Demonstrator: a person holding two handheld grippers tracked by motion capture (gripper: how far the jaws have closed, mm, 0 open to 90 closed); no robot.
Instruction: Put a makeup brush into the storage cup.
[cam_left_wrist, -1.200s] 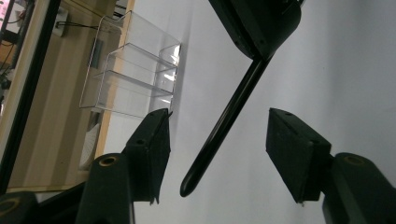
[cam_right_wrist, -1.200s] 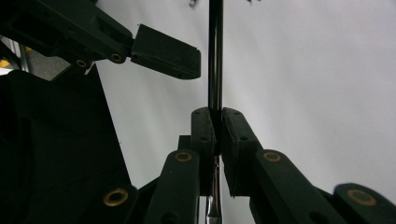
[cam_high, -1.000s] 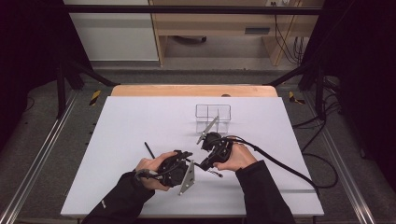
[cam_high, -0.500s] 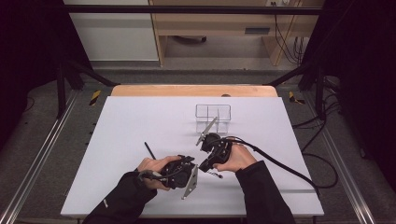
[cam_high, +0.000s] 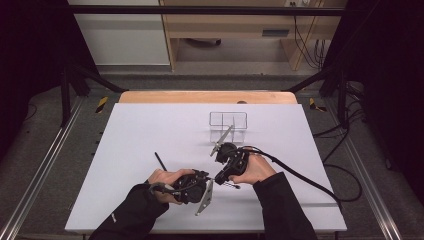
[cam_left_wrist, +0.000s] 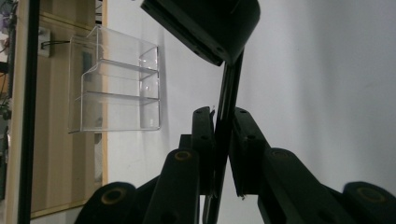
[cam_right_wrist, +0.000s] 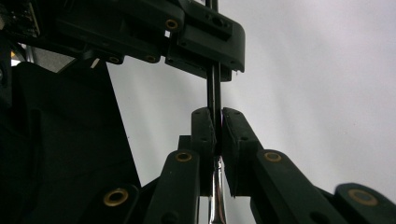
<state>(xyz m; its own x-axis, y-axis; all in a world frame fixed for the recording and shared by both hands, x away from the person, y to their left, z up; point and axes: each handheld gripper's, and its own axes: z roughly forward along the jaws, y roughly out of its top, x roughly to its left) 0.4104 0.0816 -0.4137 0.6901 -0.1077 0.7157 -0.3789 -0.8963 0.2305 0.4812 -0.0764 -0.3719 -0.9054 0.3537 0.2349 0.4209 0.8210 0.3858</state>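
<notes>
No brand, label or legible writing on the pen, either tool or the clear holder.

Left hand-held gripper: lies low near the front edge of the white surface, at about 7 o'clock from the surface centre, tips pointing toward 3 o'clock. Its jaws have just been closing and now clamp a thin black pen; in the left gripper view the shaft runs up between both pads, touching them, and continues to the other tool's black body at 12 o'clock in that view.

Right hand-held gripper: held by the right hand just to the 3 o'clock side of the left one, tips pointing toward 8 o'clock, nearly meeting the left tips. Jaws closed down on the same pen; in the right gripper view a black shaft with a shiny metal section sits pinched between the pads and rises to the left tool's jaws at 12 o'clock.

The pen thus spans the short gap between the two tools, gripped at both ends, just above the surface; a short part of it shows in the high view at about 4 o'clock from the meeting tips.

A second slim dark stick lies flat at 11 o'clock from the left hand, apart from it.

Clear acrylic holder stands at 12 o'clock from the right tool, well apart from the pen.
</notes>
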